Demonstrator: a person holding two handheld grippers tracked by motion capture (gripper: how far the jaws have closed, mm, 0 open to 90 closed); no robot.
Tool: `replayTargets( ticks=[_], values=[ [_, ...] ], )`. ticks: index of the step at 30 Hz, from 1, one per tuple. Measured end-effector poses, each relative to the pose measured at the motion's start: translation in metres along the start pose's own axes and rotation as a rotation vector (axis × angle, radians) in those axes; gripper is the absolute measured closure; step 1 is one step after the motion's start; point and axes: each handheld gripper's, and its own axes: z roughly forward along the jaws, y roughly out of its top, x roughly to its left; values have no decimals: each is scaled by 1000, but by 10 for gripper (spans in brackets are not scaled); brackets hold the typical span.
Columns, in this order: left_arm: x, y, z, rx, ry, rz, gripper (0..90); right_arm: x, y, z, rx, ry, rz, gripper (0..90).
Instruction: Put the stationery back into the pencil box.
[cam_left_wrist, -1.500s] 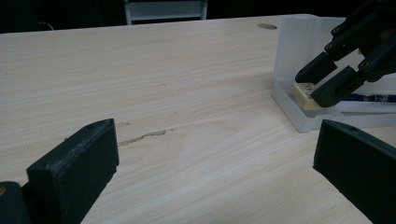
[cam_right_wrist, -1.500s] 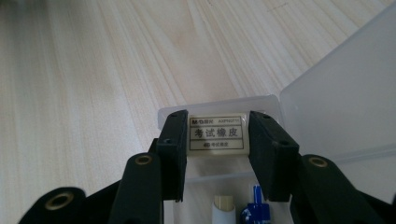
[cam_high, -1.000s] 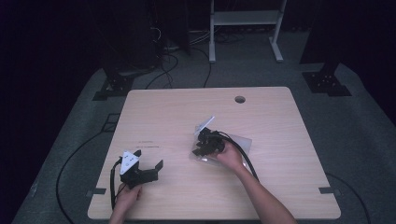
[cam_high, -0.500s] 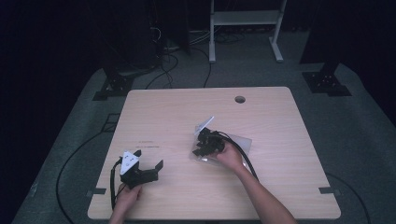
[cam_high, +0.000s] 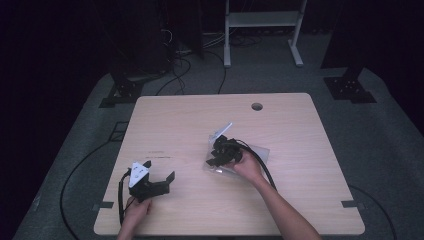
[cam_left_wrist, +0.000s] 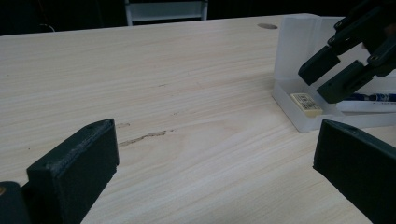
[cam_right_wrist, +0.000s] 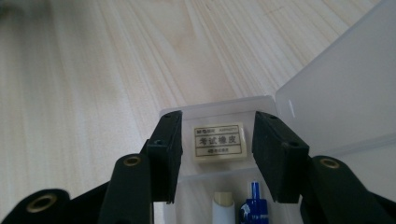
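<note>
A clear plastic pencil case (cam_high: 256, 153) lies open on the wooden table (cam_high: 190, 125), right of centre, with its lid (cam_right_wrist: 336, 88) standing up. In its end lies a white eraser (cam_right_wrist: 219, 142) with a printed label, also visible in the left gripper view as the eraser (cam_left_wrist: 306, 103). My right gripper (cam_right_wrist: 218, 123) reaches into the case, one jaw on each side of the eraser. Its jaws have just been opening, a thin gap shows at both pads, and it is open. My left gripper (cam_high: 159, 170) rests open near the front left, nothing between its jaws.
A blue pen (cam_right_wrist: 252, 205) and a white pen (cam_right_wrist: 224, 207) lie in the case beside the eraser. A cable hole (cam_high: 257, 106) sits near the table's far edge. Cables trail off the front left corner. A white stand (cam_high: 262, 20) is on the floor behind.
</note>
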Motion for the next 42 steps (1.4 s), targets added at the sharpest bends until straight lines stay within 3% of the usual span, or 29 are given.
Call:
replayTargets(
  ticks=[19, 30, 42],
  values=[
    [1, 0, 1, -1, -1, -7, 0, 7, -14, -29, -26, 27, -33, 473],
    [0, 0, 0, 2, -4, 1, 0, 9, -26, -42, -31, 29, -29, 473],
    [0, 0, 0, 2, 1, 1, 0, 7, -52, -66, -47, 27, 10, 454]
  ],
)
